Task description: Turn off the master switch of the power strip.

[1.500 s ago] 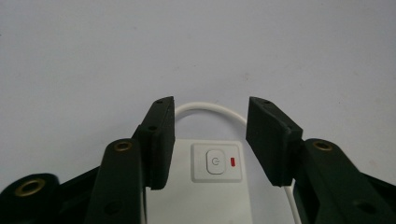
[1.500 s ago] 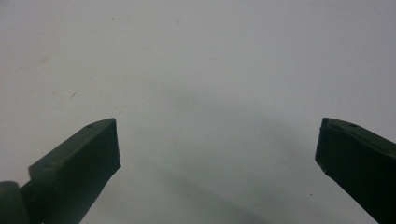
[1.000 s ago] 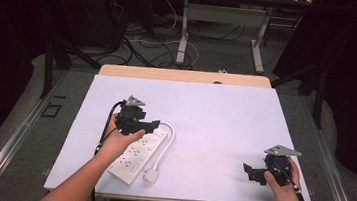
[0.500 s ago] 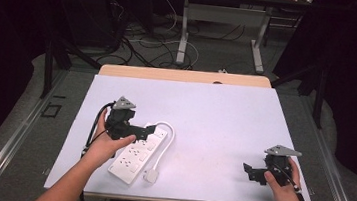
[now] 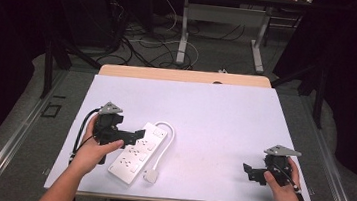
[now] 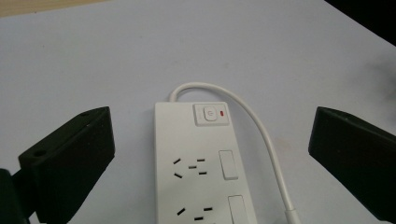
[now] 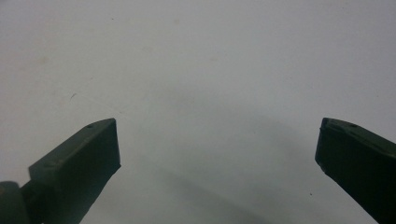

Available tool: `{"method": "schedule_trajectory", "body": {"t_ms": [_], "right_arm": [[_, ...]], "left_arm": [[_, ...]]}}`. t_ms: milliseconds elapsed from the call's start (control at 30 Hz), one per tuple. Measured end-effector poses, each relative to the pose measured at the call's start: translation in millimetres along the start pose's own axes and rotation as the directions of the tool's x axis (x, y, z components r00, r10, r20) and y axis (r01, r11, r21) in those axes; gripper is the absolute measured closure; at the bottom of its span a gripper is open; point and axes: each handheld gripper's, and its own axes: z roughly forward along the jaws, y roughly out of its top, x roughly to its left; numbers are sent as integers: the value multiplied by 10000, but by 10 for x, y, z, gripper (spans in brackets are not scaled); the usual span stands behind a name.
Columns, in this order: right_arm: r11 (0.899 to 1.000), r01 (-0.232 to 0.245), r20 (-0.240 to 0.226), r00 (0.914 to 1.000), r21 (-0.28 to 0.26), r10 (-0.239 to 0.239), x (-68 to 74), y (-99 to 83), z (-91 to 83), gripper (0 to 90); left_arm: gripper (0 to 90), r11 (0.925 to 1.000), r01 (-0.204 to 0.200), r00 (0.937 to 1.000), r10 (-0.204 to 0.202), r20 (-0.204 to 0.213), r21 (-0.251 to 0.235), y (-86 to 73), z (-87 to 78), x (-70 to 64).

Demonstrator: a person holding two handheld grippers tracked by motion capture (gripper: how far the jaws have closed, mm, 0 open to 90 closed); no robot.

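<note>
A white power strip (image 5: 137, 152) lies slanted on the white table sheet (image 5: 214, 119) at the front left, its cord (image 5: 166, 142) looping round to a plug (image 5: 151, 176) near the front edge. In the left gripper view the strip (image 6: 201, 168) shows its switch with a red light (image 6: 211, 114) and two sockets. My left gripper (image 5: 135, 136) hovers over the strip's left side, open, jaws wide apart with the strip between and below them (image 6: 210, 140). My right gripper (image 5: 250, 172) stands open near the front right corner, over bare sheet (image 7: 217, 135).
A wooden table edge (image 5: 184, 75) shows behind the sheet. Beyond it, cables (image 5: 137, 41) lie on the floor around another table's legs (image 5: 184, 30). Metal rails (image 5: 17, 134) run along both sides of the table.
My left gripper has drifted left and toward me along the strip, still open. The right gripper has stayed put.
</note>
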Motion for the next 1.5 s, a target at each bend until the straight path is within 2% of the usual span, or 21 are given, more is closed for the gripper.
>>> {"method": "schedule_trajectory", "body": {"t_ms": [67, 100, 267, 433, 533, 567, 600, 700, 800, 900, 933, 967, 1033, 1300, 1500], "right_arm": [[9999, -108, 86, 9999, -111, 109, 7, -1, 6, 0], [10000, -83, 15, 10000, 0, 83, 0, 1, -5, 0], [10000, -50, 53, 10000, -20, 51, -9, 0, -12, 0], [10000, -61, 39, 10000, -10, 61, -6, 0, -9, 0], [9999, -104, 18, 9999, -12, 104, -1, 2, -6, 0], [9999, -104, 32, 9999, -8, 104, -1, 2, -8, 0], [10000, -62, 52, 10000, -16, 62, -5, 1, -10, 0], [10000, -49, 47, 10000, -22, 49, -10, 0, -9, 0], [10000, -71, 51, 10000, -18, 71, -14, -3, -7, 0], [10000, -91, 70, 9999, -27, 91, -15, -3, -9, 0], [10000, -95, 68, 9999, -21, 95, -15, -3, -8, 0], [10000, -92, 79, 9999, -12, 92, -14, -4, -7, 0], [10000, -71, 64, 10000, -19, 71, -14, -3, -7, 0], [10000, -81, 91, 9999, -16, 81, -18, -6, -2, 0], [10000, -72, 92, 9999, -22, 72, -19, -7, -3, 0]], "left_arm": [[4, 10000, 74, 9998, -74, -187, 8, -20, -41, 43], [4, 9999, 73, 9995, -75, -291, -76, -30, -62, 67], [4, 9982, 382, 9982, -402, -434, -465, -84, -181, 165], [4, 9982, 368, 9974, -397, -607, -474, -145, -296, 264], [5, 9969, 590, 9958, -625, -668, -525, -195, -320, 301], [4, 9966, 570, 9948, -617, -807, -591, -215, -317, 315], [5, 9971, 634, 9950, -665, -744, -430, -228, -329, 327], [5, 9958, 734, 9929, -782, -892, -555, -284, -323, 352], [5, 9959, 776, 9923, -817, -929, -466, -343, -331, 379], [5, 9940, 839, 9901, -911, -1065, -708, -412, -309, 398], [5, 9950, 822, 9910, -877, -1010, -574, -429, -320, 414], [5, 9934, 854, 9893, -937, -1120, -766, -460, -311, 419], [6, 9939, 814, 9896, -895, -1123, -746, -498, -317, 444], [7, 9901, 1064, 9865, -1168, -1152, -919, -655, -338, 531], [9, 9904, 915, 9869, -1040, -1234, -1032, -728, -344, 568]]}}
